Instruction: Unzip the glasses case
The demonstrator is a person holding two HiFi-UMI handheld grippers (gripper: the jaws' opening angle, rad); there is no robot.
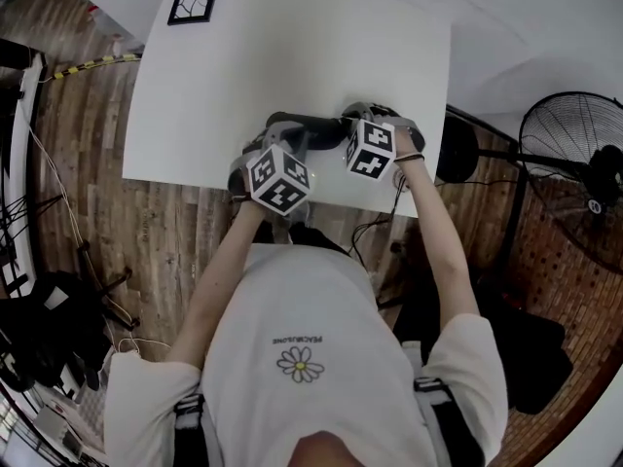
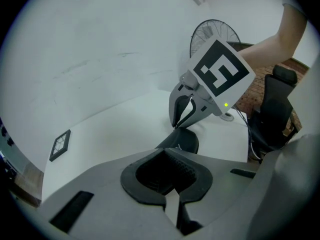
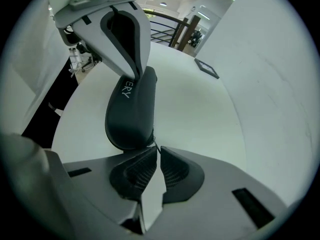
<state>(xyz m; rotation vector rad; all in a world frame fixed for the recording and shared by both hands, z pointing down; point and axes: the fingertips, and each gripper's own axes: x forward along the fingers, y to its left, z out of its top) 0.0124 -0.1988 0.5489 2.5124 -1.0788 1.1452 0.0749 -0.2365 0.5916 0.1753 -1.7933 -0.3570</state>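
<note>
The glasses case (image 3: 129,116) lies on the white table (image 1: 292,56), near the edge closest to the person. The left gripper (image 3: 139,75) is clamped on one end of the case. The right gripper (image 3: 157,149) has its jaws closed on the zipper pull (image 3: 156,143) at the opposite end.

Head cam: I get a steep look down from above the person onto the table (image 1: 292,56), with the glasses case (image 1: 313,130) mid-frame and not close. Left tool (image 3: 137,75) cam: sits low at one end of the case, very near, facing along it to the right tool (image 2: 176,125), fan (image 2: 214,31) beyond the case. Right tool cam: at the case's opposite end, close, tilted down, zipper pull (image 3: 152,145) at its tips, facing the left tool. All three share the case and the table around it.
</note>
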